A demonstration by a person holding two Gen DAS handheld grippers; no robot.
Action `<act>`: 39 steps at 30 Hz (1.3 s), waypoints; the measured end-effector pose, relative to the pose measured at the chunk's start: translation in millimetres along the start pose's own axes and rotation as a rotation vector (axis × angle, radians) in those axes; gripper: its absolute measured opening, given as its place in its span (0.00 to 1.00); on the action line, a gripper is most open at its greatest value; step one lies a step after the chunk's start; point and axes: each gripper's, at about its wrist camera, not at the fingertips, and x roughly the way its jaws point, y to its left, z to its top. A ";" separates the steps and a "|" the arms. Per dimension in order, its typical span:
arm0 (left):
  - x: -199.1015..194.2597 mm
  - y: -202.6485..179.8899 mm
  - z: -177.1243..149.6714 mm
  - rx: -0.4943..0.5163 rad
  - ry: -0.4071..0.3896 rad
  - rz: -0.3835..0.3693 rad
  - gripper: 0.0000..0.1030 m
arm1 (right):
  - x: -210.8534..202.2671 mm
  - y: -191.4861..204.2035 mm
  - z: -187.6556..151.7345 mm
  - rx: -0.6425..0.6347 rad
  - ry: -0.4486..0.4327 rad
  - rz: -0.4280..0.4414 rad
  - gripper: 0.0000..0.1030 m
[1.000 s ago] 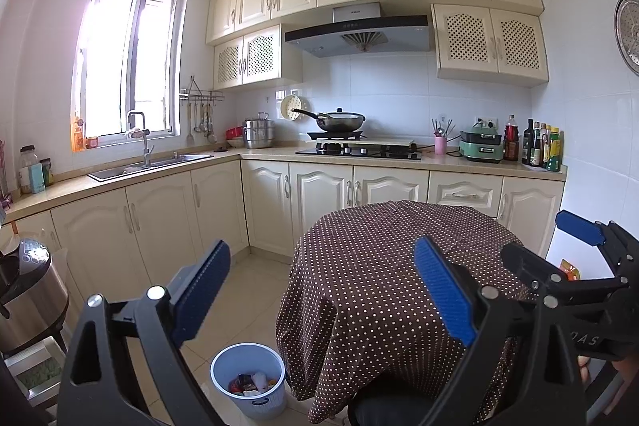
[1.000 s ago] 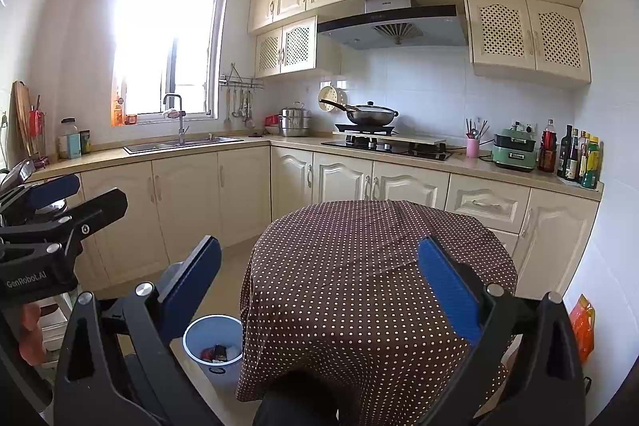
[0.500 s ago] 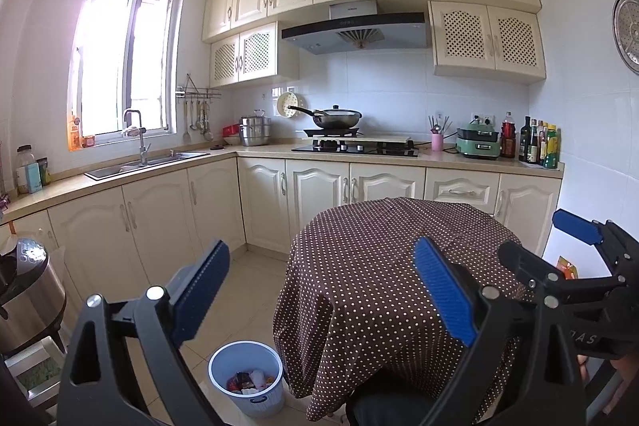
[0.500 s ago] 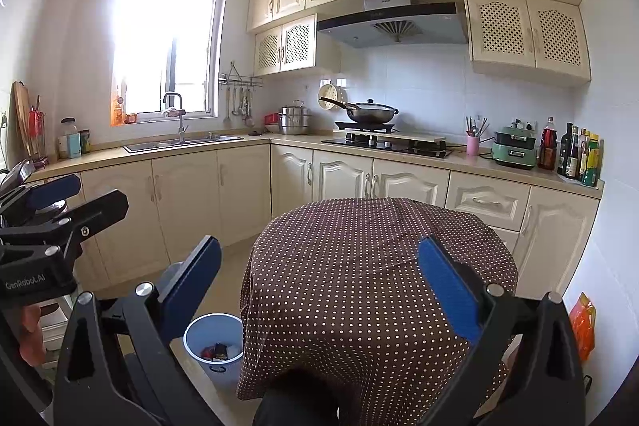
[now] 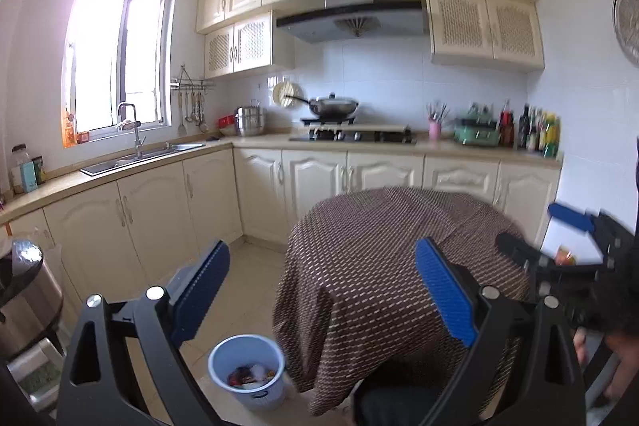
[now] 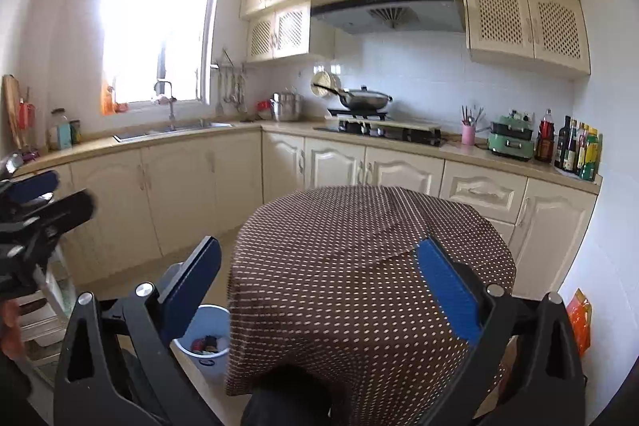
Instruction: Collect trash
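A light blue trash bin (image 5: 248, 370) stands on the floor left of the round table, with wrappers and scraps inside; the right wrist view shows the bin (image 6: 203, 336) partly behind a finger. The table (image 5: 399, 266) wears a brown dotted cloth (image 6: 359, 266) with nothing on it. My left gripper (image 5: 323, 286) is open and empty, held above the floor near the table's left side. My right gripper (image 6: 319, 286) is open and empty in front of the table. Each gripper appears at the edge of the other's view.
Cream cabinets and a counter (image 5: 159, 162) run along the left and back walls, with a sink, a stove and wok (image 5: 333, 106), bottles (image 6: 577, 150). A steel pot-like appliance (image 5: 24, 290) sits at the left. An orange bag (image 6: 579, 318) lies by the right wall.
Both views have shifted slightly, and the left wrist view is now motion-blurred. Both grippers stay open and empty.
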 end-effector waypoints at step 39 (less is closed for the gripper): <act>289.8 139.2 -185.0 -0.247 0.673 0.350 0.89 | 379.4 -204.5 -31.6 0.043 0.663 -0.012 0.94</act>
